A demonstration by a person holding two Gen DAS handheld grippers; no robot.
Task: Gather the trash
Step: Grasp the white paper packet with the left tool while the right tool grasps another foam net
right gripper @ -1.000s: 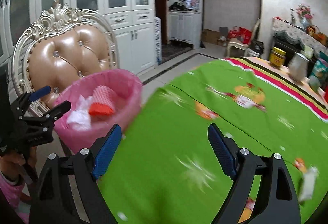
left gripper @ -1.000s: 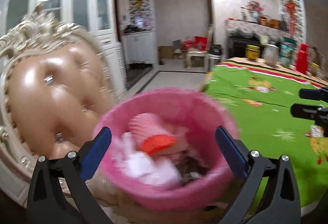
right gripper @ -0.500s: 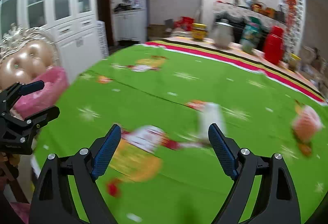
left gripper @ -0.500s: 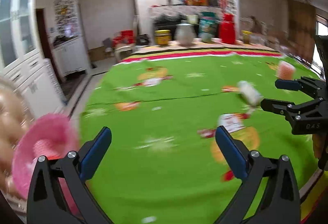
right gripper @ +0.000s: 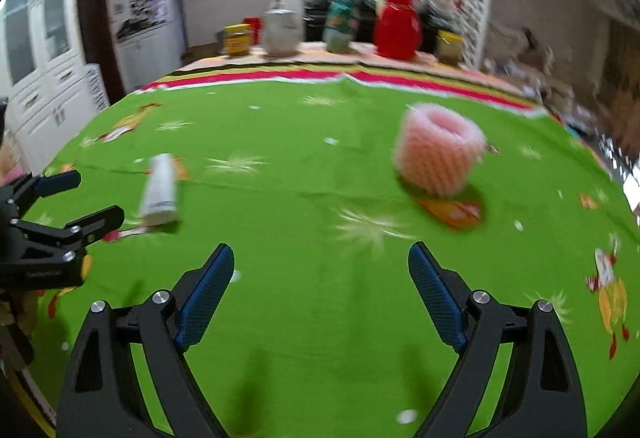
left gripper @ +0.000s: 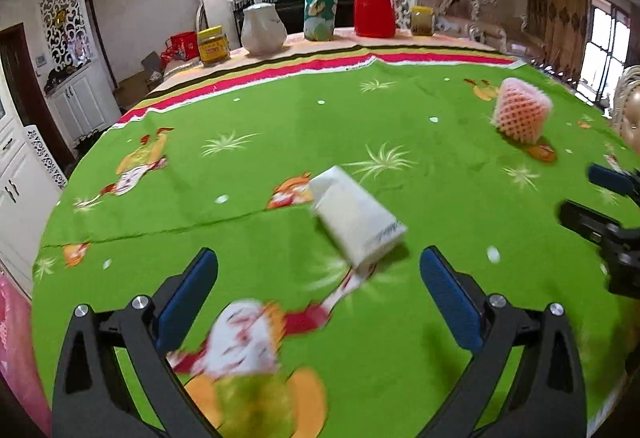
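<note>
A white carton (left gripper: 354, 218) lies on its side on the green tablecloth (left gripper: 280, 117), just ahead of my open, empty left gripper (left gripper: 318, 280). It also shows in the right wrist view (right gripper: 160, 189). A pink foam fruit net (right gripper: 436, 151) stands upright ahead and right of my open, empty right gripper (right gripper: 320, 278); it also shows in the left wrist view (left gripper: 518, 109). An orange wrapper (right gripper: 450, 209) lies flat just in front of the net. The pink bin's edge (left gripper: 12, 338) shows at the far left.
At the table's far edge stand a yellow jar (left gripper: 214, 45), a white teapot (left gripper: 262, 27), a green snack bag (left gripper: 320, 3), a red thermos (left gripper: 376, 3) and another jar (left gripper: 422, 21). White cabinets (right gripper: 44, 85) stand on the left.
Both grippers have swung right, away from the pink bin and the chair, over the table. The carton and the foam net are now closer in front of them.
</note>
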